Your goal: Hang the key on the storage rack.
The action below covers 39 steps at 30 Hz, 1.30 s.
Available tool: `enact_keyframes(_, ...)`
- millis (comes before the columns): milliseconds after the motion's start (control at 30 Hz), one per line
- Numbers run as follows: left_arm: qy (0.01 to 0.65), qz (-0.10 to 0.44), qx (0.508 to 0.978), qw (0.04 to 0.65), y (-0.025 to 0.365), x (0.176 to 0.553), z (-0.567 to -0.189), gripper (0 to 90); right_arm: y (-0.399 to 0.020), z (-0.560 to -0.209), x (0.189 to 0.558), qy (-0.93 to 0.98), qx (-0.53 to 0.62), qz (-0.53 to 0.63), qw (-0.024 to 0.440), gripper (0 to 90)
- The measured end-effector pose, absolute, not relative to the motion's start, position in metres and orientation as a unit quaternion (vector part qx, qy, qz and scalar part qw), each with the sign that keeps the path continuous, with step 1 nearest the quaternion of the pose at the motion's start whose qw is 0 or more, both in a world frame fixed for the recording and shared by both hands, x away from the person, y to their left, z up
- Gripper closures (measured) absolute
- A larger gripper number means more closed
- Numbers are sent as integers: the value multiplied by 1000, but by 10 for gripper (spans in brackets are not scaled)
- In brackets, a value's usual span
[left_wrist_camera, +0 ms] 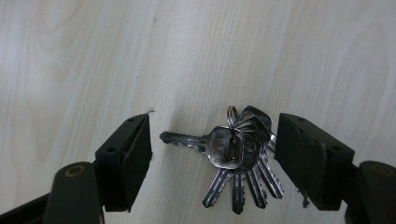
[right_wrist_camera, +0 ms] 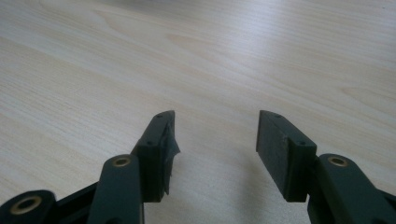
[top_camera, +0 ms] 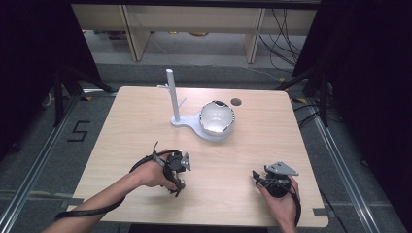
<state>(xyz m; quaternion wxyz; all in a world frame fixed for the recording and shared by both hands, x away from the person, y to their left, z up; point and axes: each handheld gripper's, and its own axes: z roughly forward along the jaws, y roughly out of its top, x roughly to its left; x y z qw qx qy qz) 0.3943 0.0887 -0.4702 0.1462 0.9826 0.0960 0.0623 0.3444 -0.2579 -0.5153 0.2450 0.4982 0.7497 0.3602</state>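
Nearest the person, the left gripper (left_wrist_camera: 212, 149) pointed down at the pale wood-grain counter (left_wrist_camera: 93, 56) with its black fingers (left_wrist_camera: 133, 154) spread wide, pressing on nothing. Between them lay the bunch of silver metal keys on a small split ring (left_wrist_camera: 236, 156), flat on the wood, the heads stacked under the ring and the blades fanned toward the camera, one blade pointing off toward the left finger. The right finger stood just beside the key heads; whether it touched them could not be told.

The bunch looked light but rigid in each piece and loose as a whole: the keys would likely pivot on the ring and swing once lifted. The metal was smooth and thin against the counter, so it would probably slide rather than rise if pinched low. The stacked heads by the ring seemed the best place to close on, being the thickest part.

In the high view the right gripper (top_camera: 262, 180) rested near the counter's front edge, well apart from the left one, its fingers (right_wrist_camera: 161, 149) likewise apart and empty.

Farther back stood a white stand with an upright post and side pegs (top_camera: 172, 97) and a glossy domed white object (top_camera: 217, 117) on its base.
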Motion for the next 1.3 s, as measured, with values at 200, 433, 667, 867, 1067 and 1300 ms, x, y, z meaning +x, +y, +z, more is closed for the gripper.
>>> enact_keyframes(200,35,59,990,125,88,396,-478,285,-258,-516,345,752,498,356,245,480)
enact_keyframes(433,-1,45,992,119,82,399,-480,295,-258,-516,345,752,498,359,242,480)
enact_keyframes(667,34,12,994,102,83,403,-482,315,-258,-516,345,752,497,358,242,479)
enact_keyframes(867,41,2,995,89,83,404,-481,384,-258,-516,345,753,497,357,242,479)
enact_keyframes(1067,38,-11,997,68,85,397,-476,501,-258,-516,345,753,498,357,239,480)
enact_keyframes(1300,-4,18,994,104,77,399,-476,305,-258,-516,345,754,495,355,246,480)
